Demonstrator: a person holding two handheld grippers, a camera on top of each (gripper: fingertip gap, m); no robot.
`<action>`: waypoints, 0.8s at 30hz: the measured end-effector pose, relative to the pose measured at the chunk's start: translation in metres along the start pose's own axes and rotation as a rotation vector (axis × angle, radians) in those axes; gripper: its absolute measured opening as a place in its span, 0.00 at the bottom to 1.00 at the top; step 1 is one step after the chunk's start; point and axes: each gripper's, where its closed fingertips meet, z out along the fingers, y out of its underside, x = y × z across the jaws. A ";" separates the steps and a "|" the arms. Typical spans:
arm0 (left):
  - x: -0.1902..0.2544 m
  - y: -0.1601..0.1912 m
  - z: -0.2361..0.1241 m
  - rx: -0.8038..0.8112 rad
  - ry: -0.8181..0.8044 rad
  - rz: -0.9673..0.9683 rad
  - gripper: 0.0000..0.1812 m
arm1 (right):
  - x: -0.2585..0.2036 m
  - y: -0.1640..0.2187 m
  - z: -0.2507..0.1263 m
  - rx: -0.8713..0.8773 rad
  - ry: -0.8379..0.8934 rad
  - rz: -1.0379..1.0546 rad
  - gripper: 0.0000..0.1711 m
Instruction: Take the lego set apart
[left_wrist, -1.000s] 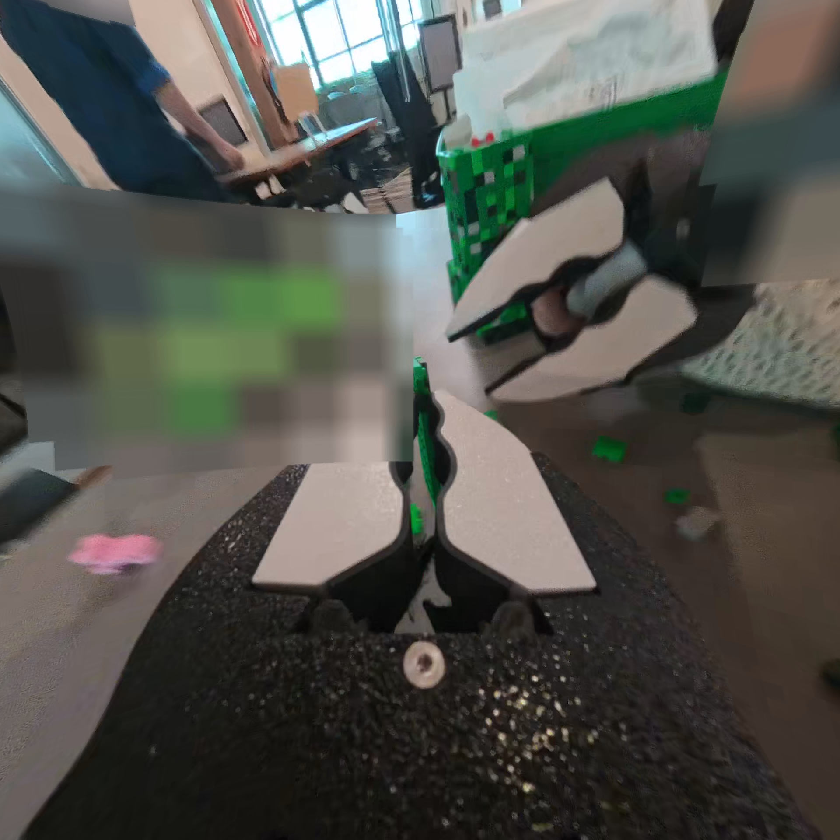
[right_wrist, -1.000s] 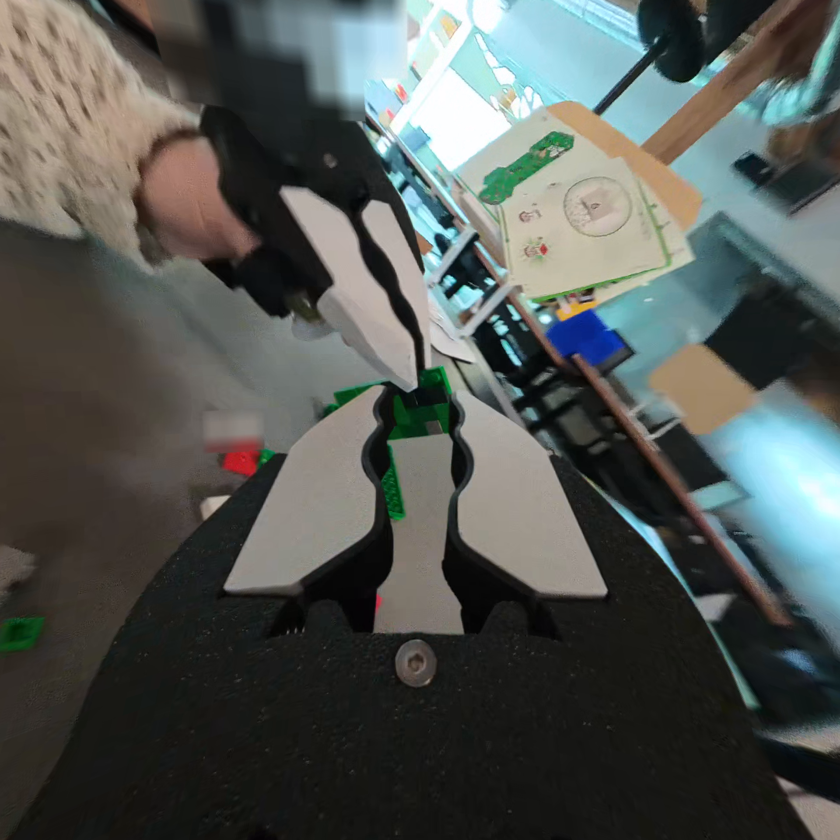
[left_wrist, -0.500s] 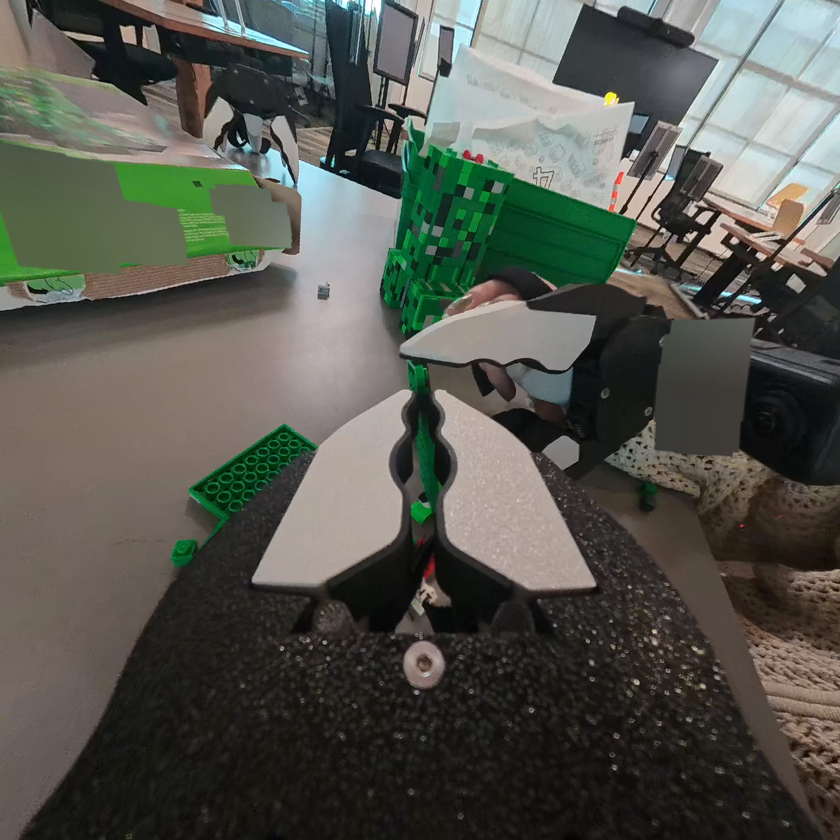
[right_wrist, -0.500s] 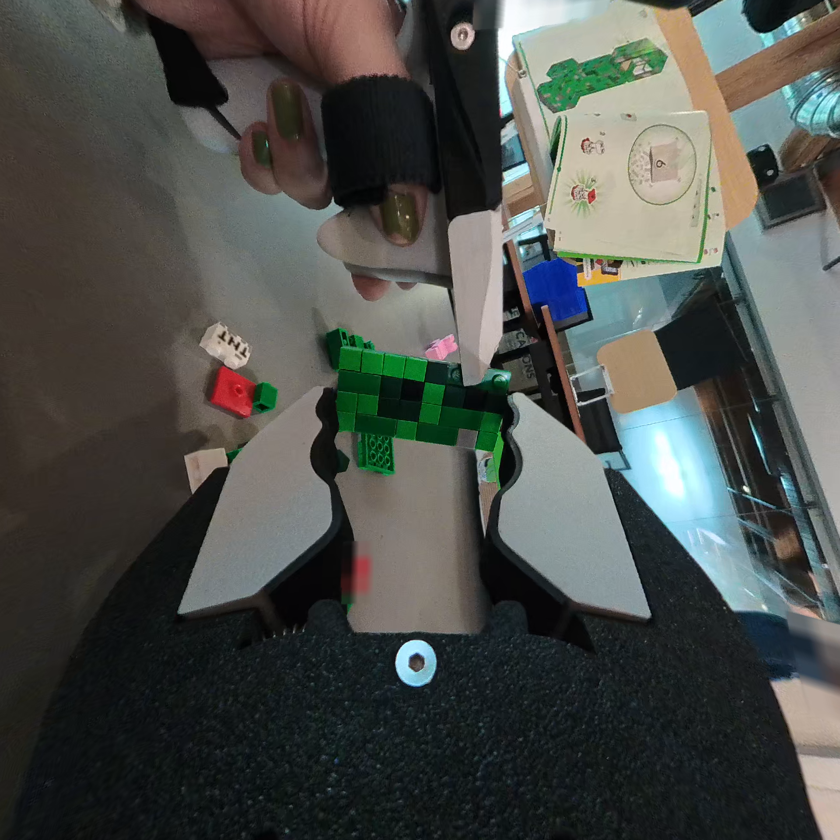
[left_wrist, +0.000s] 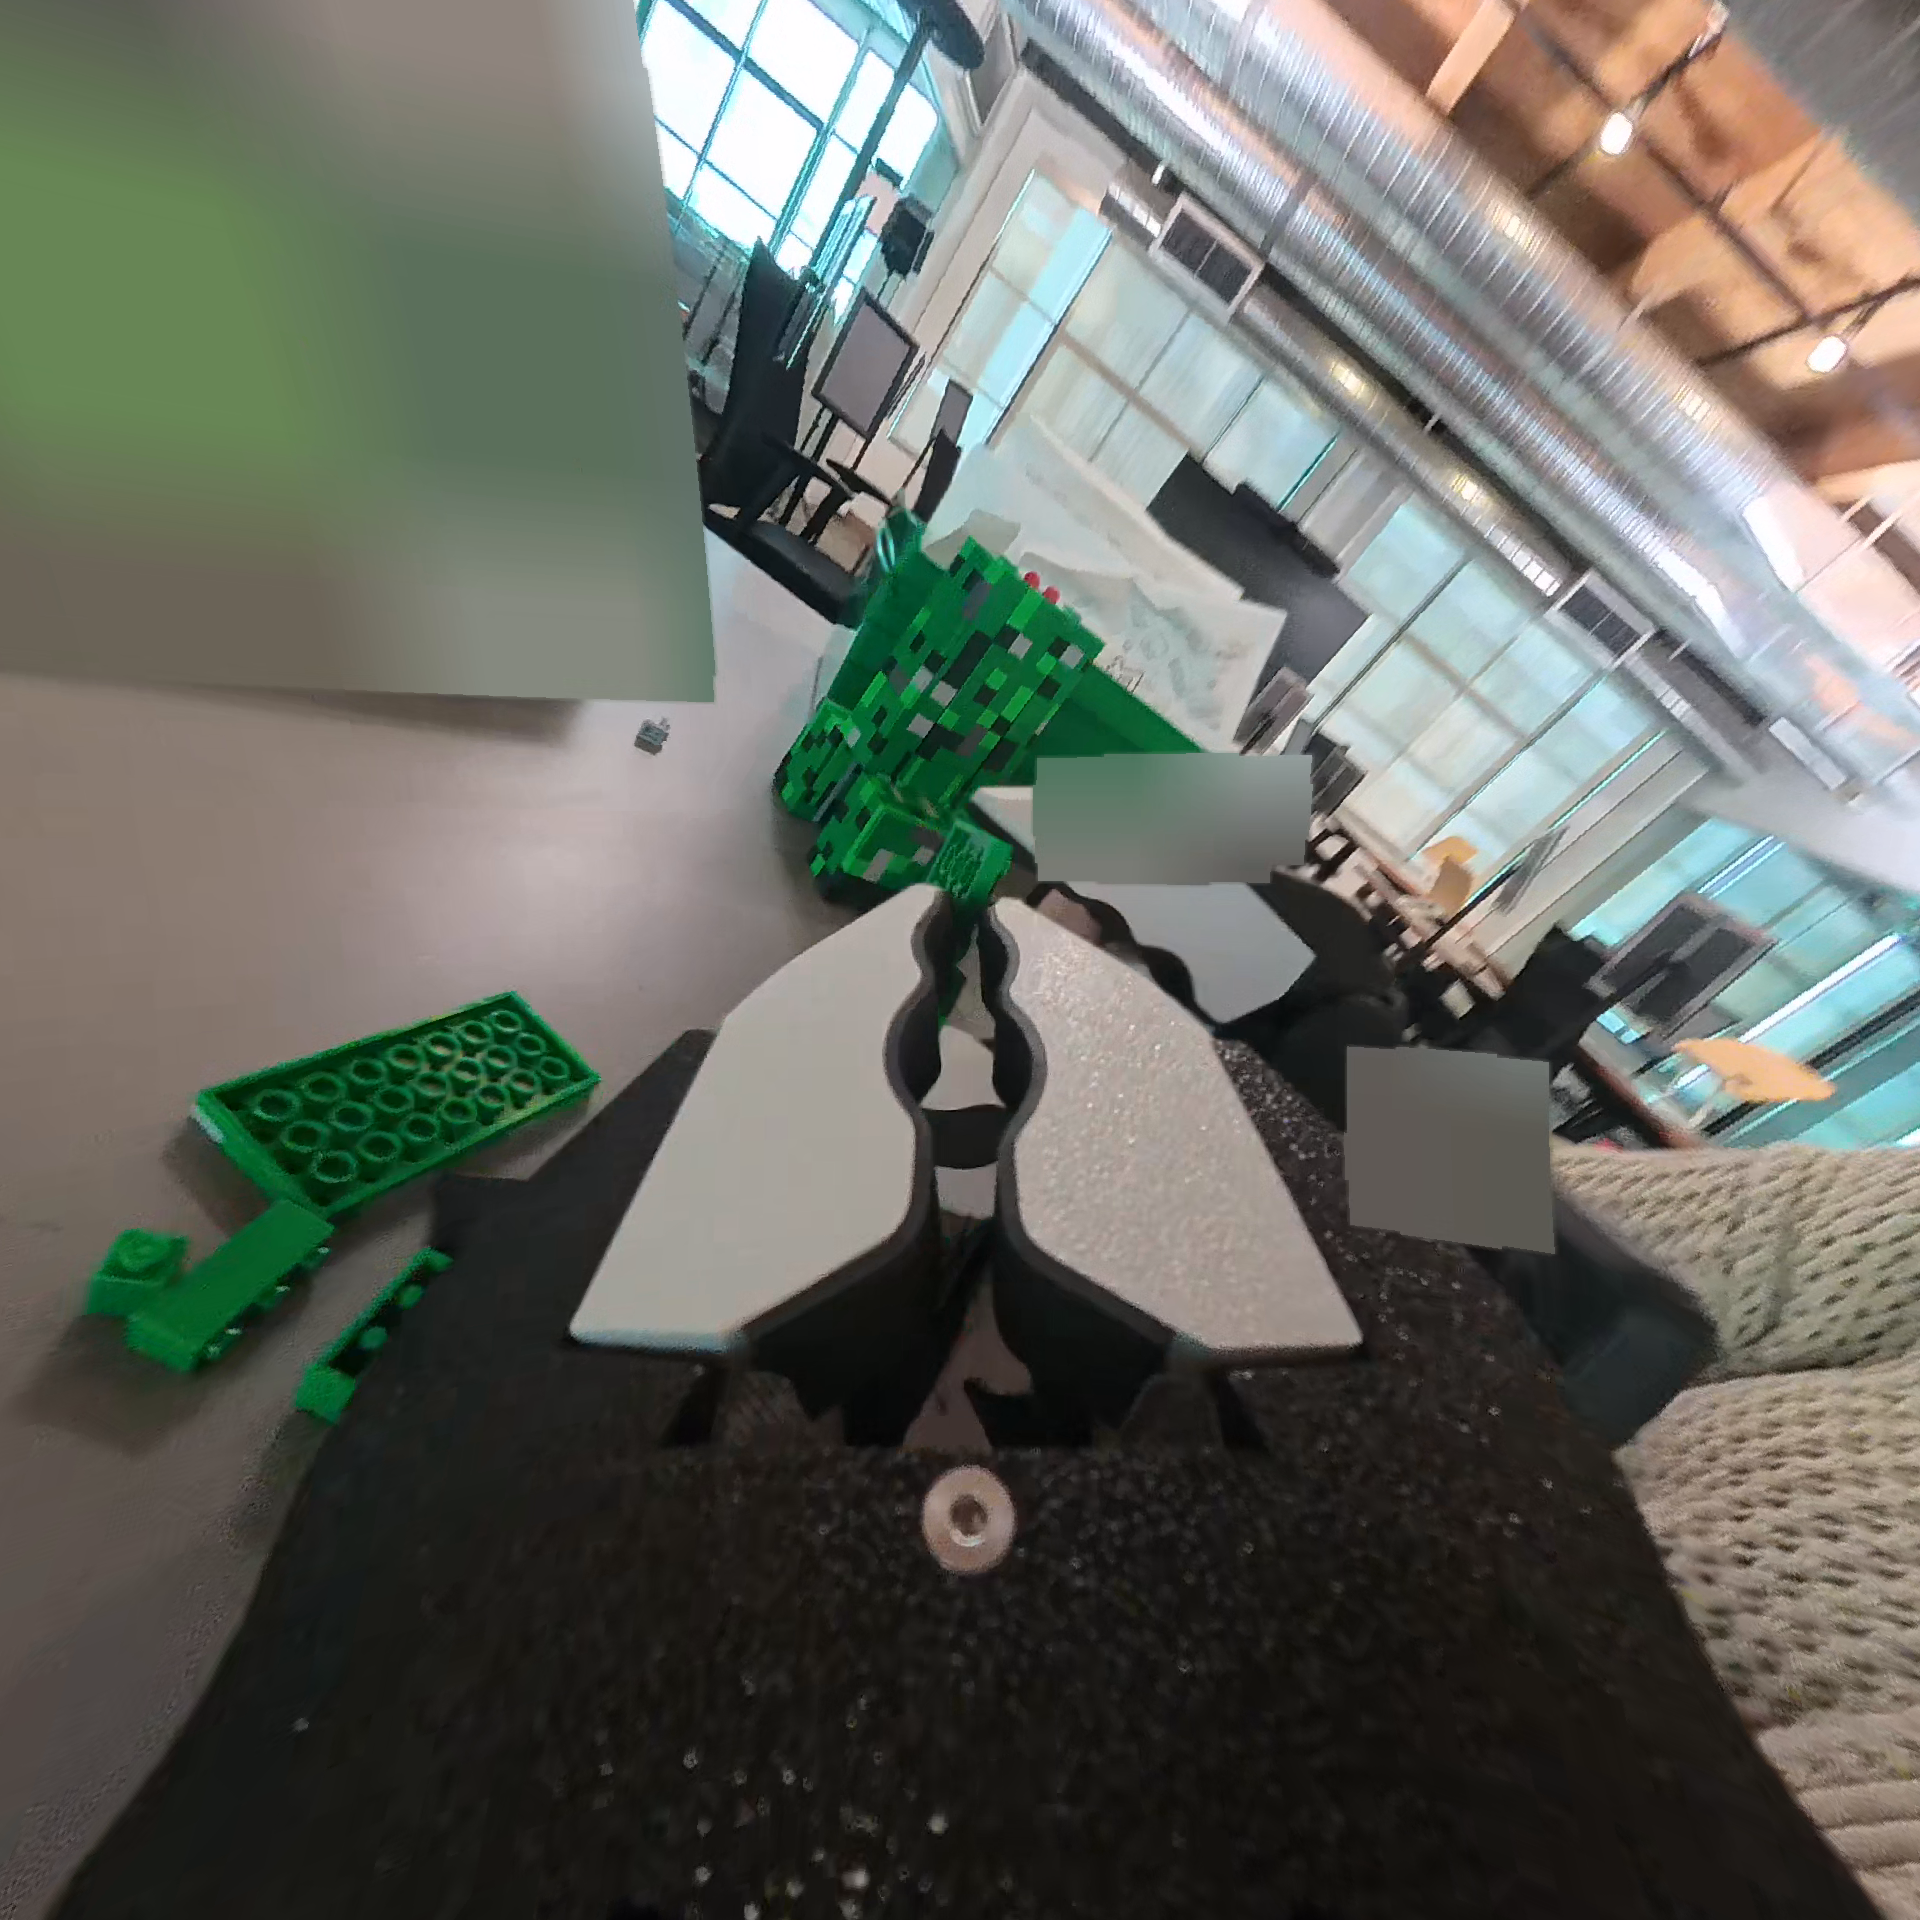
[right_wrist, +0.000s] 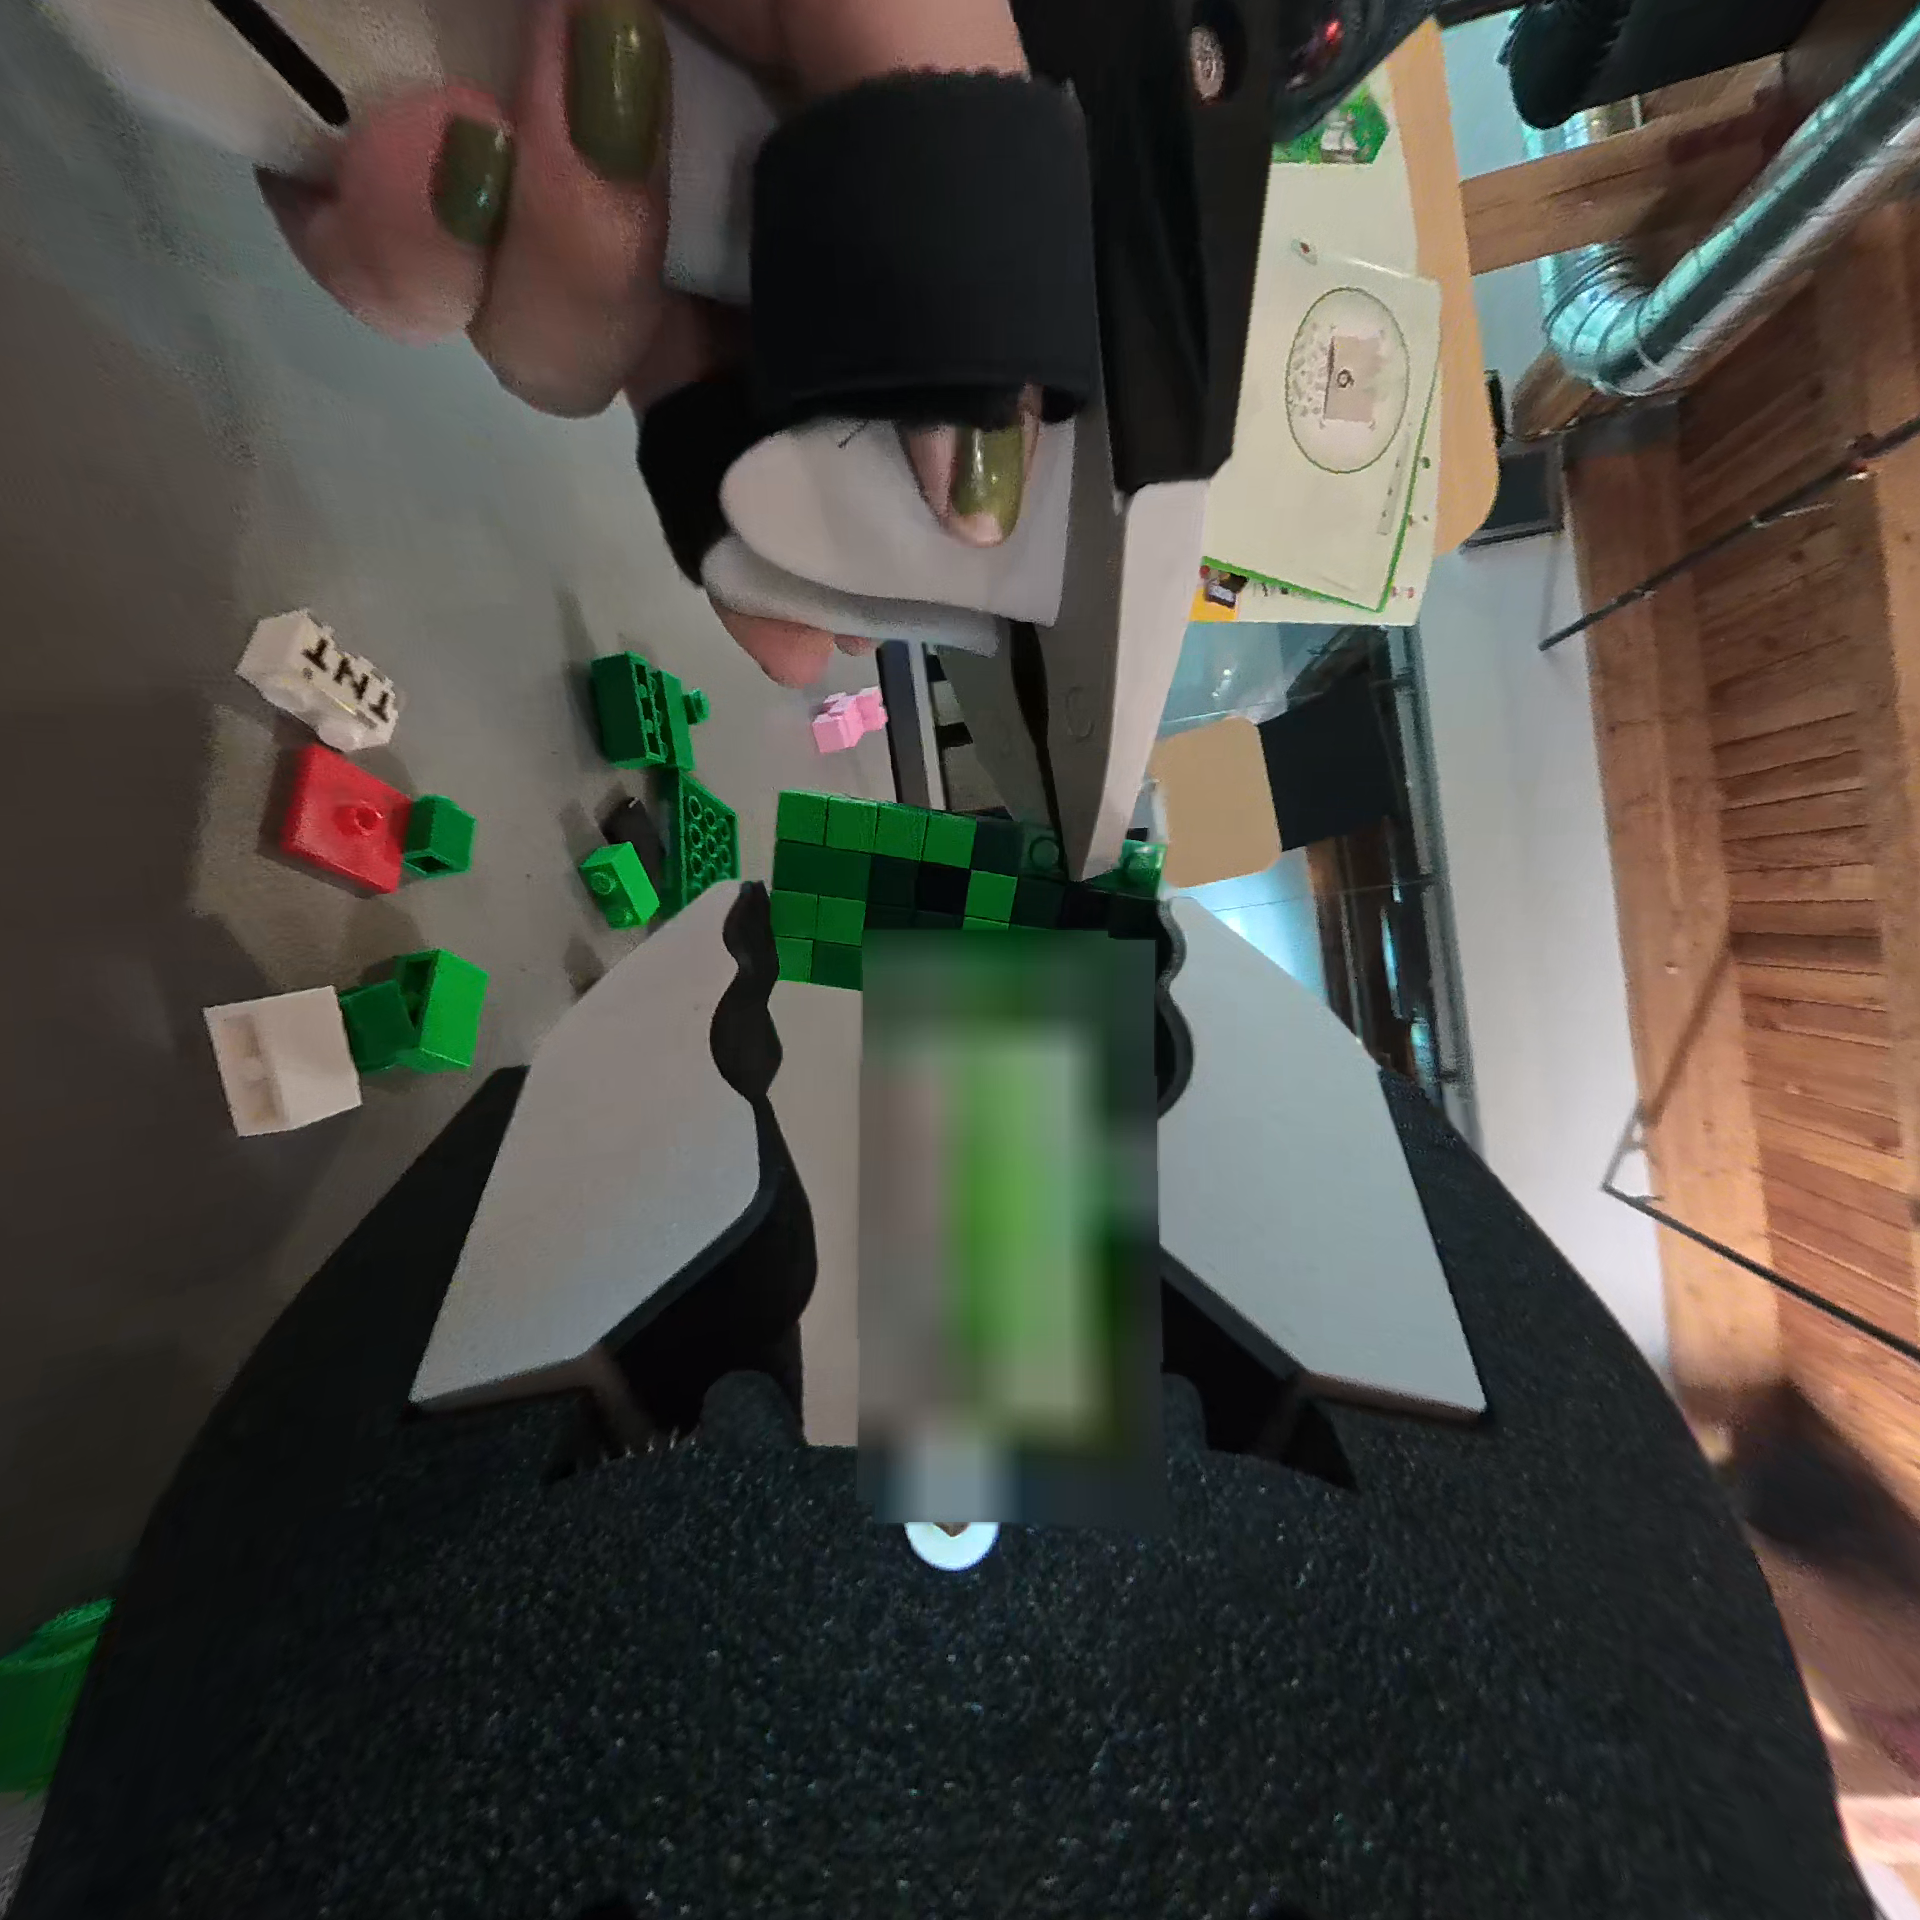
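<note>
My right gripper (right_wrist: 961, 914) is shut on a green and black checkered lego block (right_wrist: 894, 852), held across its width above the table. My left gripper (left_wrist: 961, 906) is shut on a thin green piece (left_wrist: 971, 864) at its tips. In the right wrist view the left gripper (right_wrist: 1096, 842) comes down from above and pinches the right end of that block. In the left wrist view the right gripper (left_wrist: 1205, 956) shows just behind my left fingers. A blur patch hides the block's near part.
A tall green checkered lego build (left_wrist: 935, 696) stands at the back of the grey table (left_wrist: 364, 852). A green plate (left_wrist: 395, 1091) and small green bricks (left_wrist: 218, 1299) lie at the left. Red (right_wrist: 343, 821), white (right_wrist: 317, 681), green (right_wrist: 634, 707) and pink (right_wrist: 847, 722) pieces lie loose. My left and right fingertips are right by each other.
Both views have rolled and tilted as the two grippers turned together. The left gripper now shows closer and larger in the right wrist view. Both grips have held.
</note>
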 end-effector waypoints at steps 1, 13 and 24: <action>0.000 0.000 0.000 0.016 0.013 -0.041 0.02 | 0.001 0.001 0.000 -0.005 0.012 -0.017 0.40; -0.003 0.001 0.001 0.078 0.050 -0.149 0.03 | -0.003 0.004 0.001 -0.001 0.022 -0.099 0.39; -0.010 0.004 -0.008 -0.139 -0.154 0.405 0.03 | -0.033 -0.005 0.000 0.058 -0.175 -0.073 0.40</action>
